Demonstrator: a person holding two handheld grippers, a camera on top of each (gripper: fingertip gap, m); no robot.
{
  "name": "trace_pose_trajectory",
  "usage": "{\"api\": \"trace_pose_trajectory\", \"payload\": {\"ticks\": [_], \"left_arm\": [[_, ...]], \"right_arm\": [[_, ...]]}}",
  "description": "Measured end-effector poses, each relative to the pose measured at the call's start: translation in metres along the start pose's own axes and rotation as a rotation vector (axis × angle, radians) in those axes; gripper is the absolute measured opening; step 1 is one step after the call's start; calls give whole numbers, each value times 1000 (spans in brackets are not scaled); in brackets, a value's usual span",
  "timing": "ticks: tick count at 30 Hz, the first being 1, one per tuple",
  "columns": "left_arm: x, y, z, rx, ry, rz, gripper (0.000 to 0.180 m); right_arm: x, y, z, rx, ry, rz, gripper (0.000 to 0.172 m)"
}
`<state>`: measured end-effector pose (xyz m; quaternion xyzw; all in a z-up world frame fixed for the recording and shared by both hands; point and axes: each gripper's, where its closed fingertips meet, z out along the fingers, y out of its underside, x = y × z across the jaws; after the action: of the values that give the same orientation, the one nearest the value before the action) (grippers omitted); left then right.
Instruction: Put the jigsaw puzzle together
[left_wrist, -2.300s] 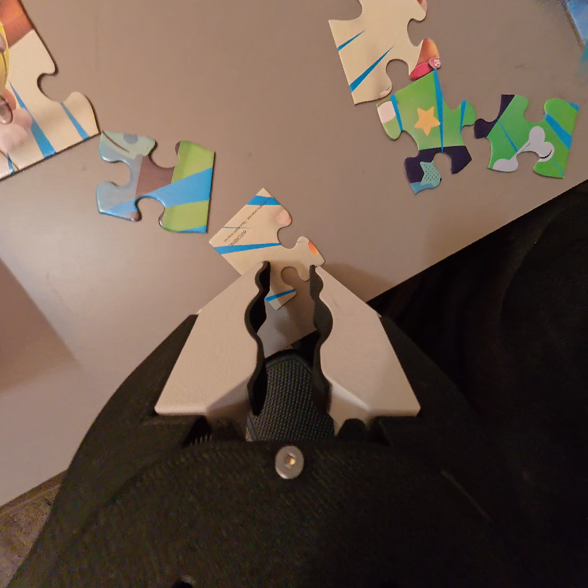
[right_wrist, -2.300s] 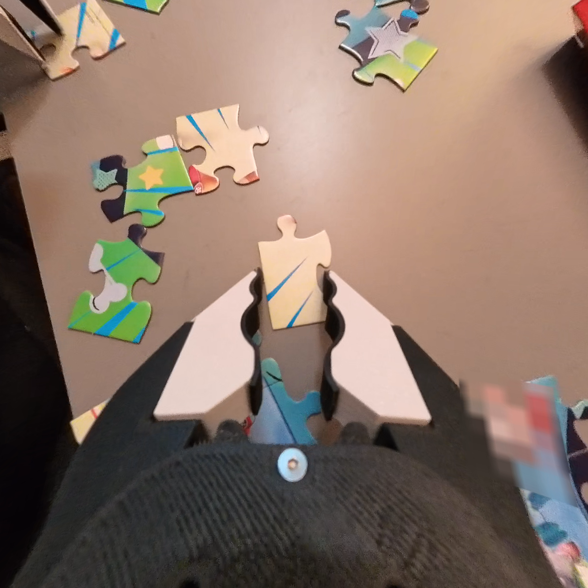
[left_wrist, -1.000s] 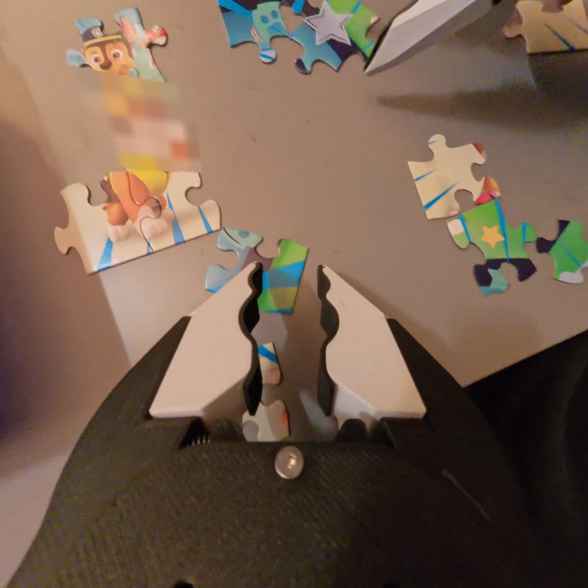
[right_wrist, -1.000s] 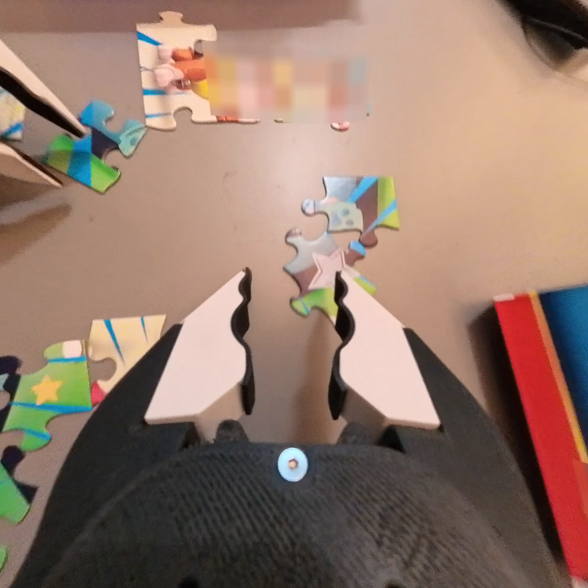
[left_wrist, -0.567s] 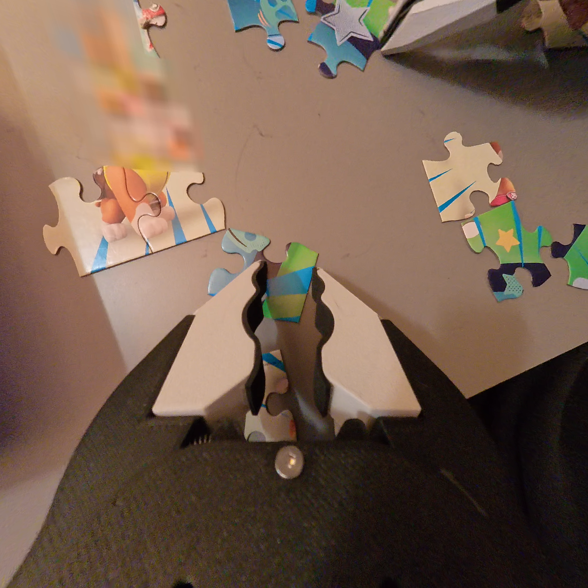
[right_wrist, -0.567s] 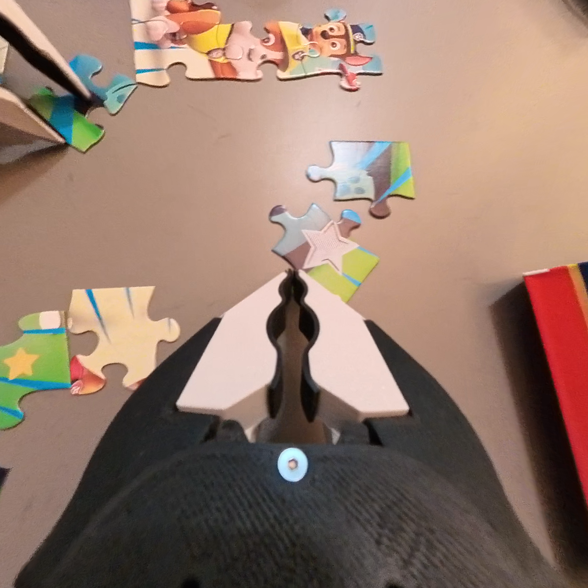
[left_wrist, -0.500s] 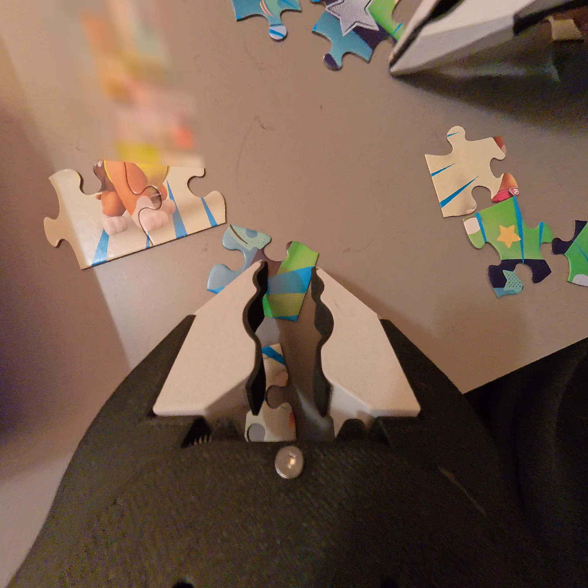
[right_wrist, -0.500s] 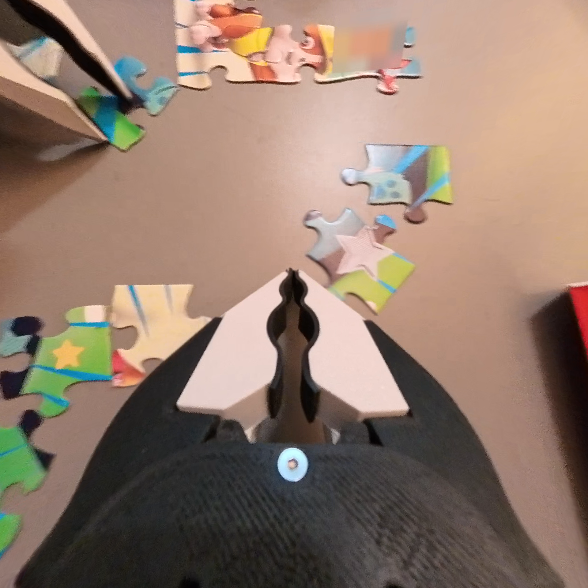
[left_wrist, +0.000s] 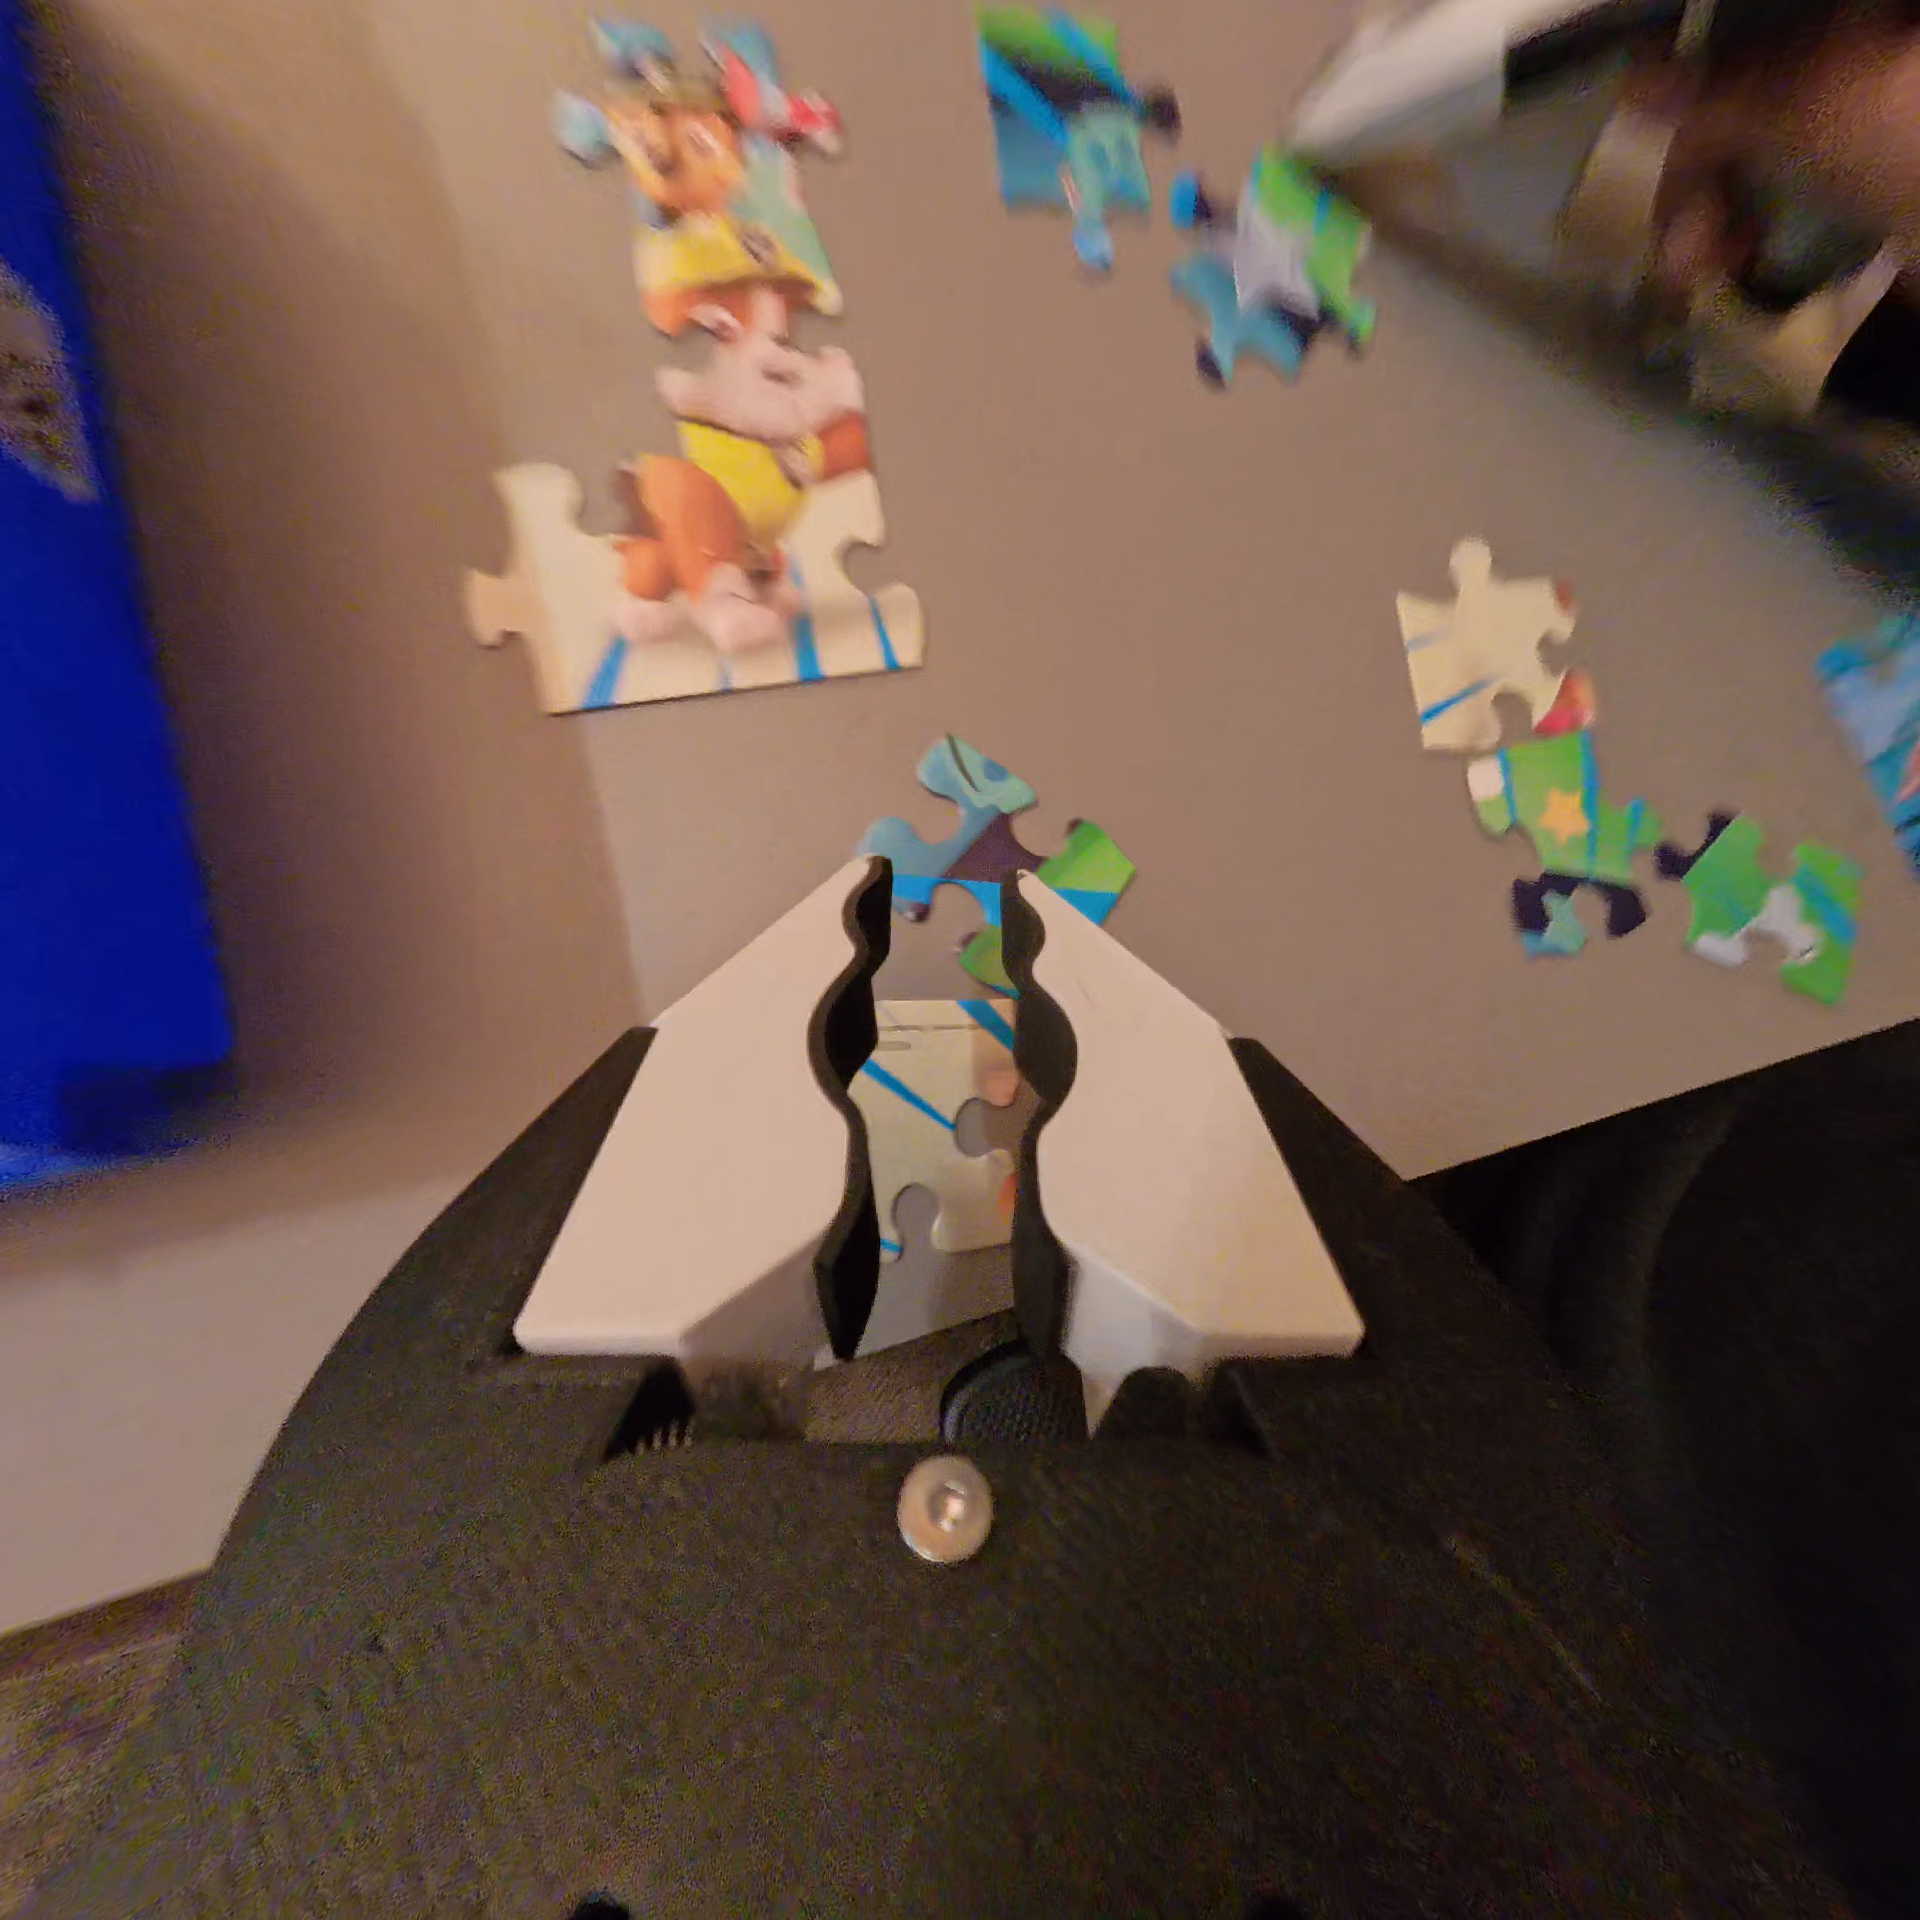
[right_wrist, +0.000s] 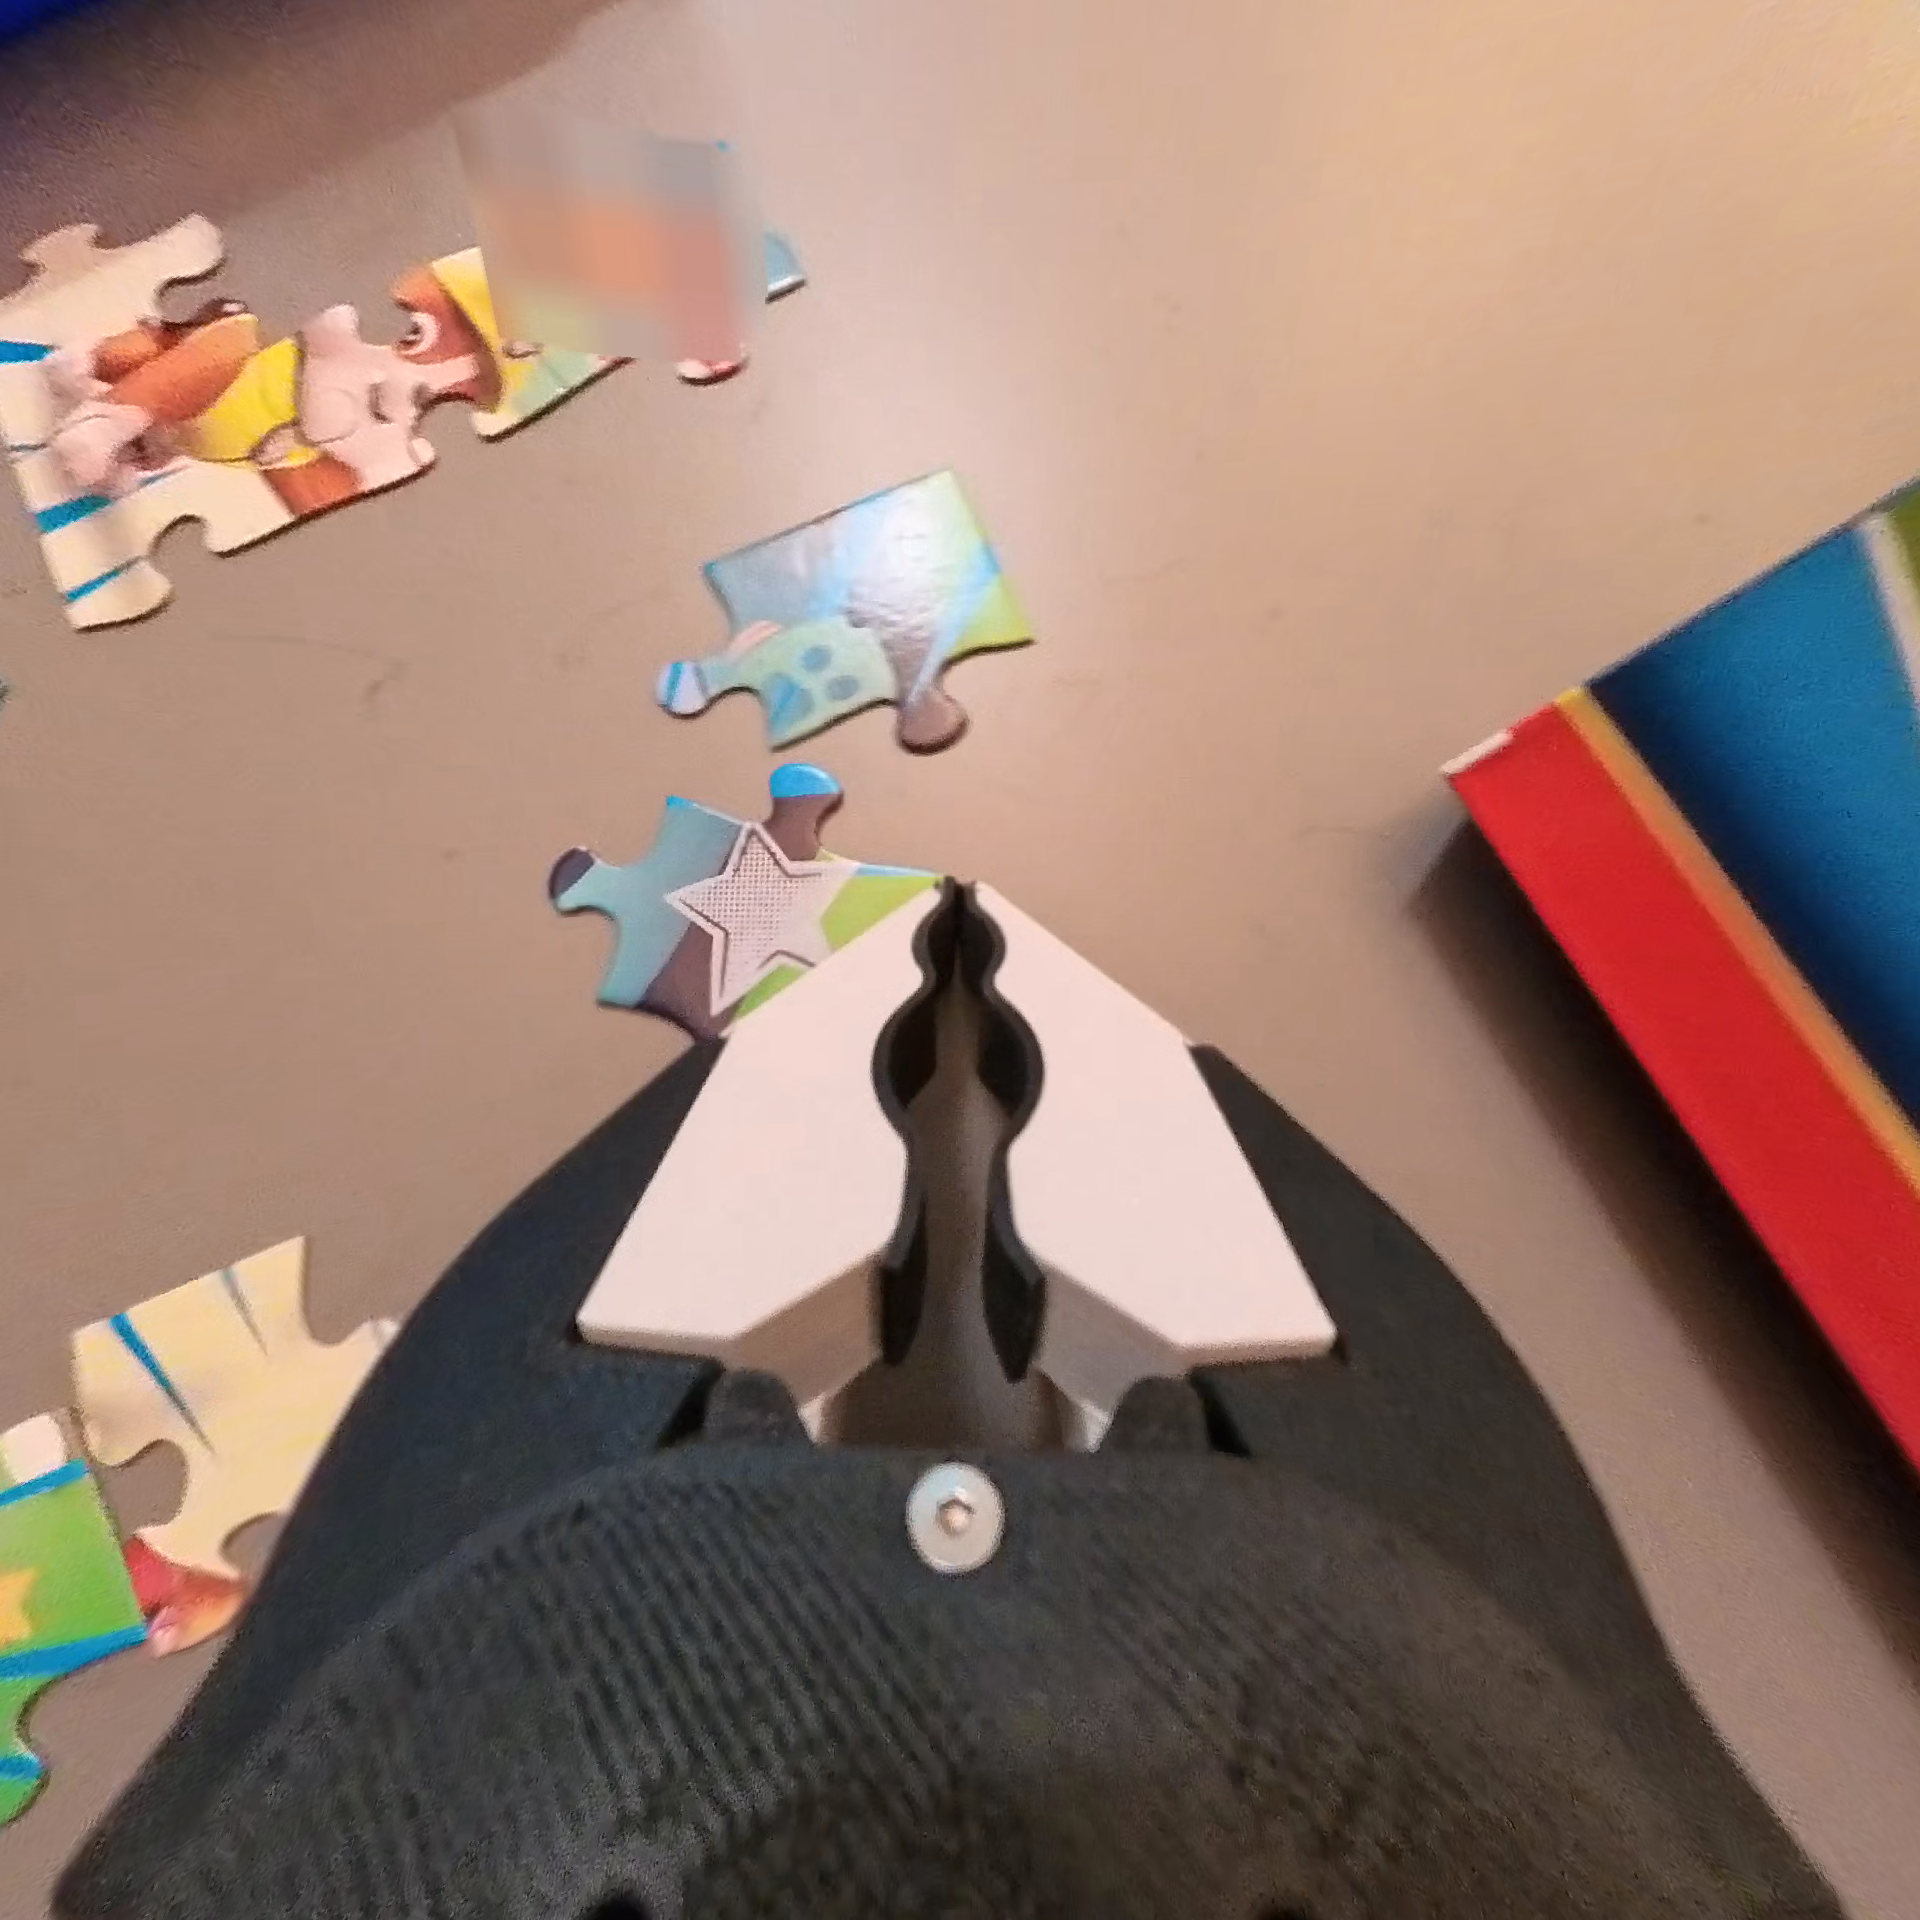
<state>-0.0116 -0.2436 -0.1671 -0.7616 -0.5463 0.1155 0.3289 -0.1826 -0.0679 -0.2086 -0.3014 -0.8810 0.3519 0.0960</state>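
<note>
My left gripper (left_wrist: 951, 883) is part open over the table. Its tips stand over a blue, purple and green puzzle piece (left_wrist: 987, 821) that lies flat; the pads do not press on it. A cream piece with blue stripes (left_wrist: 935, 1132) shows on the table between the fingers. My right gripper (right_wrist: 954, 888) is shut with the tips together and nothing between the pads. Its tips are at the green corner of a piece with a white star (right_wrist: 727, 904). The right gripper shows blurred in the left wrist view (left_wrist: 1455, 94).
A joined strip of cartoon dog pieces (left_wrist: 727, 540) lies at the back, also in the right wrist view (right_wrist: 229, 405). A paw-print piece (right_wrist: 862, 613) lies beyond the star piece. A red and blue box (right_wrist: 1714, 883) stands at the right. Cream (left_wrist: 1486, 644) and green pieces (left_wrist: 1558, 821) lie at the table's right edge. Spacing between my two grippers at the tips: around 25 centimeters.
My left jaws narrowed over the blue-green piece and the view swung. My right jaws were open a second ago, came together on air, and now sit at the star piece's right corner.
</note>
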Motion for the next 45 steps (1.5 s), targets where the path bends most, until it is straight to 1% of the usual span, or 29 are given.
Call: {"api": "trace_pose_trajectory", "payload": {"ticks": [2, 3, 6, 9, 11, 13, 16, 19, 22, 25, 27, 29, 31, 32, 33, 34, 35, 36, 37, 41, 45], "left_arm": [[-15, -5, -19, 70, 15, -93, 22], [-21, -2, -24, 79, 22, -127, 24], [-25, 18, -23, 29, 44, -152, 32], [-7, 35, -13, -21, 96, -99, 42], [3, 46, -7, -61, 93, -37, 48], [5, 55, -1, -88, 59, 25, 57], [-2, 57, 6, -74, -33, 87, 57], [-6, 55, 10, -71, -67, 86, 57], [-10, 45, 9, -28, -77, 100, 57], [-9, 23, 8, 49, -46, 102, 58], [-10, 8, 13, 80, -24, 111, 58], [-14, -8, 22, 101, -12, 145, 64], [-20, -22, 32, 82, -18, 177, 74], [-25, -28, 38, 71, -29, 191, 76], [-29, -32, 44, 58, -35, 201, 77], [-33, -36, 50, 42, -28, 206, 77], [-35, -39, 57, 23, -14, 203, 77], [-37, -41, 64, 0, -1, 196, 77], [-39, -43, 70, -20, 12, 188, 77], [-44, -54, 91, -69, 32, 176, 76], [-39, -66, 103, -105, 27, 214, 61]], "right_arm": [[-17, 2, -1, -7, -16, -51, 0], [-28, 3, -1, -11, -32, -75, 0], [-72, 4, 1, -20, -105, -128, 0], [-115, 4, 3, -39, -164, -213, 0], [-140, 6, 3, -52, -202, -274, 0], [-164, 10, 0, -74, -255, -316, 0], [-185, 15, -4, -79, -293, -337, 0], [-171, 7, -5, -48, -199, -370, 0], [-140, -16, -15, 39, -137, -298, 2], [-88, -34, -9, 58, -51, -227, 23], [-54, -40, 7, 33, -16, -206, 45], [-31, -45, 25, 9, -29, -179, 72], [-20, -43, 40, -28, -66, -147, 80], [-18, -44, 44, -30, -80, -137, 83], [-21, -45, 45, -17, -99, -142, 80], [-24, -44, 44, -20, -113, -159, 82], [-28, -43, 43, -22, -113, -180, 74], [-35, -41, 41, -20, -124, -194, 62], [-45, -38, 38, -18, -146, -204, 58], [-87, -19, 23, -19, -203, -278, 56], [-132, 8, 1, -43, -252, -341, 56]]}}
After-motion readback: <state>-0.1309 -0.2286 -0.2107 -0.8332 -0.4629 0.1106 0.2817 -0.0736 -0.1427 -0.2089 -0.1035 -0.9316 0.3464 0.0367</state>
